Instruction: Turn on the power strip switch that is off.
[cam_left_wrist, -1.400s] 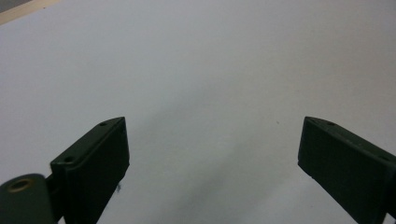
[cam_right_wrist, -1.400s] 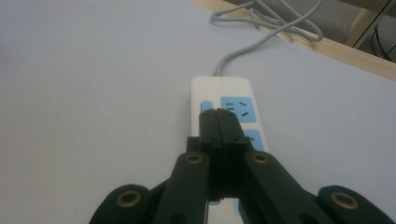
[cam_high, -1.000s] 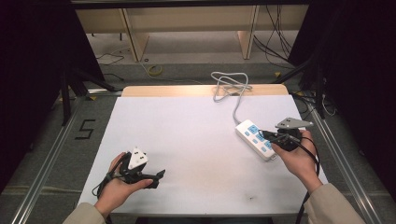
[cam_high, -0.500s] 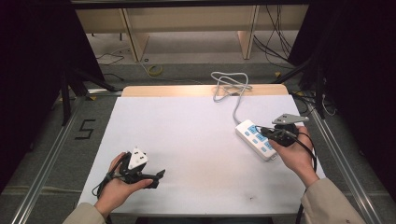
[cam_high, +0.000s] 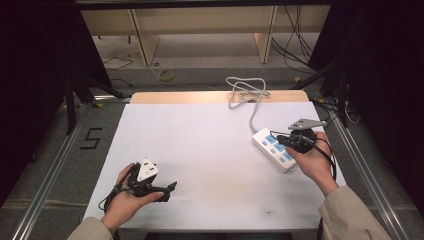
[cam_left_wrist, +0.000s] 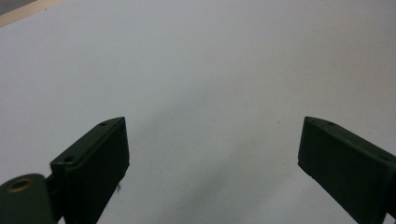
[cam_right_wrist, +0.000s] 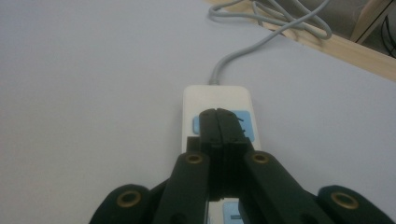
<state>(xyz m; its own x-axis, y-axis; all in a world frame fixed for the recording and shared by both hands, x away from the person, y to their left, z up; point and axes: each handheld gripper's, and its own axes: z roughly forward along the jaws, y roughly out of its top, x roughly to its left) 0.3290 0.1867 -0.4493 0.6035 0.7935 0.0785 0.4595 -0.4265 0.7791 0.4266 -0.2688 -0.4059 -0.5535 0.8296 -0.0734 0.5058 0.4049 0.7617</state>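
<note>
A white power strip (cam_high: 274, 149) with blue socket panels lies at the table's right side, and its grey cable (cam_high: 245, 92) runs to a loose coil at the far edge. My right gripper (cam_high: 281, 139) is shut with nothing in it. In the right gripper view its tips (cam_right_wrist: 218, 115) sit over a blue panel of the strip (cam_right_wrist: 215, 95); contact cannot be told. My left gripper (cam_high: 169, 190) rests low at the front left, carrying a white piece (cam_high: 147, 170) on top. Its jaws stand wide open over bare tabletop (cam_left_wrist: 212, 149).
The white tabletop (cam_high: 200, 150) has a wooden strip (cam_high: 190, 96) along its far edge. The cable coil (cam_right_wrist: 275, 18) hangs partly over that edge. Metal rails run along both sides, and a "5" (cam_high: 92, 138) is marked on the floor at left.
My right gripper has shifted slightly left and farther over the power strip. The left gripper has stayed put.
</note>
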